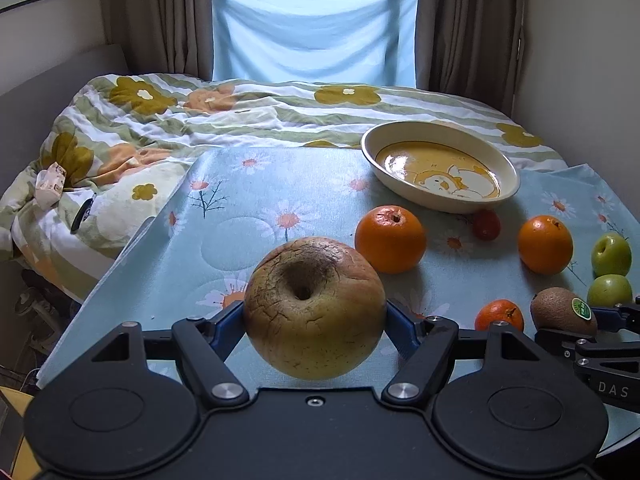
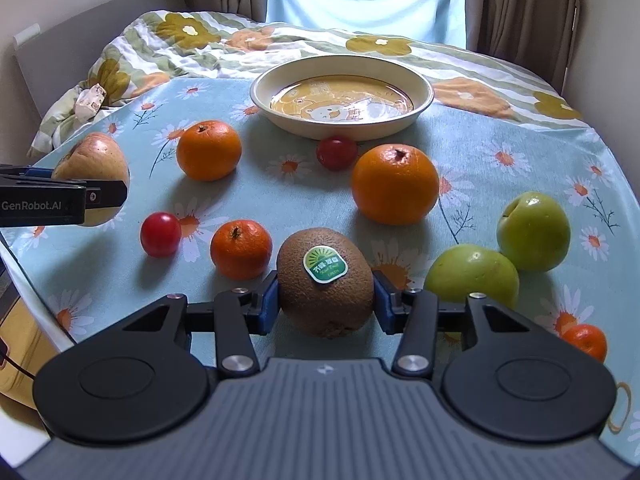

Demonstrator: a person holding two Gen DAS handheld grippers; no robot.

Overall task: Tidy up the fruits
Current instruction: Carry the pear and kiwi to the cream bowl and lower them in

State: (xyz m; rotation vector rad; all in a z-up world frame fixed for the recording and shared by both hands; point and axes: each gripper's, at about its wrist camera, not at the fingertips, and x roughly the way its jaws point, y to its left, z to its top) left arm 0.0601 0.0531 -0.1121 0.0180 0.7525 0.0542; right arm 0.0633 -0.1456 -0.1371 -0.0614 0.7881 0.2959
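My left gripper (image 1: 315,316) is shut on a wrinkled yellow-brown apple (image 1: 314,307), held above the flowered tablecloth; the apple also shows in the right wrist view (image 2: 90,156). My right gripper (image 2: 326,296) is shut on a brown kiwi (image 2: 326,282) with a green sticker, also visible in the left wrist view (image 1: 562,312). A cream plate (image 2: 420,110) with a yellow cartoon centre stands empty at the table's far side. Two oranges (image 2: 394,184) (image 2: 209,150), two small tangerines (image 2: 241,249) (image 2: 586,342), two red cherry tomatoes (image 2: 161,234) (image 2: 337,152) and two green apples (image 2: 534,226) (image 2: 472,276) lie on the cloth.
The table (image 1: 224,216) is covered in a light blue daisy cloth and stands against a bed with a flowered duvet (image 1: 168,120). A window with a blue sheet (image 1: 312,32) and brown curtains is behind. The table's left edge (image 1: 120,256) drops off near the bed.
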